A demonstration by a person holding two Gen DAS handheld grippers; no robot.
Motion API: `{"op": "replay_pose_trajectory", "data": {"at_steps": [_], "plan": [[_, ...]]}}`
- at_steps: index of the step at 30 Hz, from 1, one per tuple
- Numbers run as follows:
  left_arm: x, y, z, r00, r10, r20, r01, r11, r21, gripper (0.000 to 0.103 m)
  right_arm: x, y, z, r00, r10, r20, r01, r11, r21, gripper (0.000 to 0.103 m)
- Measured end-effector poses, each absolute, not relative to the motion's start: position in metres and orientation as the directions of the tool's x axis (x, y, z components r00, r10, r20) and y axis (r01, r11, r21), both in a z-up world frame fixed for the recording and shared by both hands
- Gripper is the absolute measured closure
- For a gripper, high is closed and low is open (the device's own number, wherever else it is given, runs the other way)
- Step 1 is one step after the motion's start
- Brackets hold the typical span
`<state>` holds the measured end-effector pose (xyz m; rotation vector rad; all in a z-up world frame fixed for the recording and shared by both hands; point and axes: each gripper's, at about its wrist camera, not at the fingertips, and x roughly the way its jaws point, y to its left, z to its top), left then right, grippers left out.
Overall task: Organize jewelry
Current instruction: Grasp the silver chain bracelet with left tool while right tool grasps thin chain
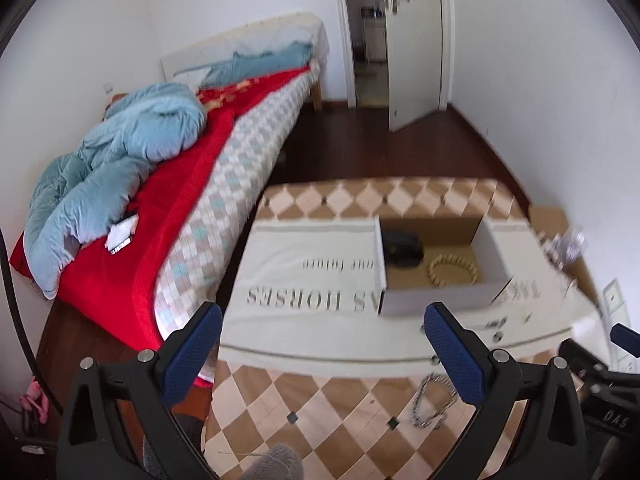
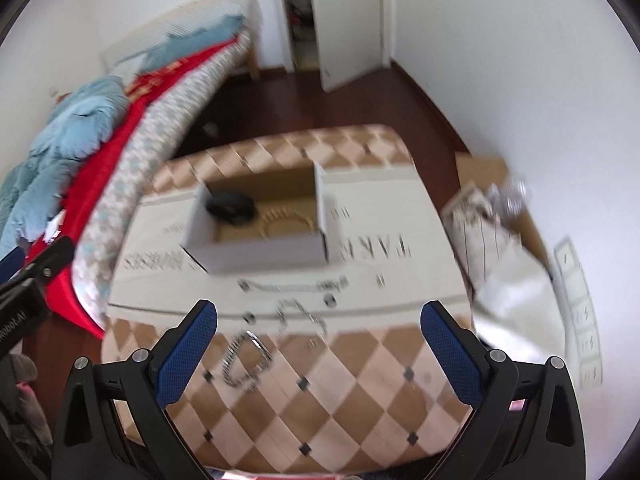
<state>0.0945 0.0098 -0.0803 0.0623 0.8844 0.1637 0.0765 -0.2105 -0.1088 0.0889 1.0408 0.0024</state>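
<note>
Jewelry on the table, both tongs empty

Tongs in your left hand, the left gripper [image 1: 322,326], stand spread wide with nothing between the blue pads; they hover over the near left part of the checkered table [image 1: 340,412], pointing at the cream cloth [image 1: 304,280] with printed letters. To the right of their right finger, on the near checked surface, lies a silver chain bracelet [image 1: 430,404], partly hidden behind that finger. Farther off, on the cloth, sits the open white box [image 1: 436,264]; inside it a dark object [image 1: 402,248] lies at the left and a gold beaded bracelet [image 1: 454,270] at the right.

Your right gripper [image 2: 318,324] is likewise released and holds nothing. The silver chain bracelet [image 2: 246,360] lies just right of its left finger, between the two fingers and near you. A second, thinner chain [image 2: 300,314] rests just beyond it at the cloth's near edge, blurred. A long strand [image 2: 294,284] lies farther on the cloth, in front of the box [image 2: 260,248]. At the far right, blurred white packaging [image 2: 508,264] sits off the table.
</note>
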Motion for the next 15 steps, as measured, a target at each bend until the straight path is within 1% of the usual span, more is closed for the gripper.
{"op": "replay_pose_trajectory", "data": {"at_steps": [1, 2, 3, 4, 9, 10, 12, 13, 15], "plan": [[0.096, 0.009, -0.087, 0.607, 0.179, -0.774, -0.117, 0.984, 0.135, 0.000, 0.077, -0.215, -0.118, 0.487, 0.046, -0.872, 0.047, 0.996, 0.079, 0.012], [0.100, 0.008, -0.100, 0.580, 0.193, -0.791, -0.116, 0.981, 0.155, 0.000, 0.077, -0.219, -0.127, 0.467, 0.041, -0.883, 0.055, 0.996, 0.075, 0.027], [0.102, 0.006, -0.109, 0.563, 0.190, -0.804, -0.105, 0.982, 0.159, 0.000, 0.078, -0.223, -0.136, 0.448, 0.037, -0.893, 0.063, 0.995, 0.073, 0.033], [0.105, 0.004, -0.122, 0.531, 0.184, -0.827, -0.093, 0.983, 0.159, 0.000, 0.079, -0.227, -0.145, 0.427, 0.040, -0.903, 0.069, 0.995, 0.077, 0.036], [0.115, -0.017, -0.178, 0.379, 0.102, -0.920, 0.011, 0.993, 0.115, 0.001, 0.079, -0.246, -0.178, 0.369, 0.046, -0.928, 0.122, 0.988, 0.097, 0.036], [0.118, -0.024, -0.193, 0.336, 0.079, -0.939, 0.043, 0.994, 0.099, 0.006, 0.079, -0.250, -0.183, 0.360, 0.046, -0.932, 0.133, 0.986, 0.099, 0.036], [0.122, -0.036, -0.211, 0.274, 0.044, -0.961, 0.087, 0.994, 0.070, 0.009, 0.080, -0.256, -0.192, 0.342, 0.043, -0.939, 0.156, 0.983, 0.101, 0.036], [0.124, -0.041, -0.221, 0.241, 0.025, -0.970, 0.100, 0.994, 0.051, 0.015, 0.081, -0.260, -0.196, 0.333, 0.041, -0.942, 0.167, 0.981, 0.102, 0.036], [0.128, -0.051, -0.239, 0.190, 0.001, -0.982, 0.130, 0.991, 0.026, 0.020, 0.084, -0.267, -0.203, 0.319, 0.036, -0.947, 0.185, 0.978, 0.100, 0.036]]}}
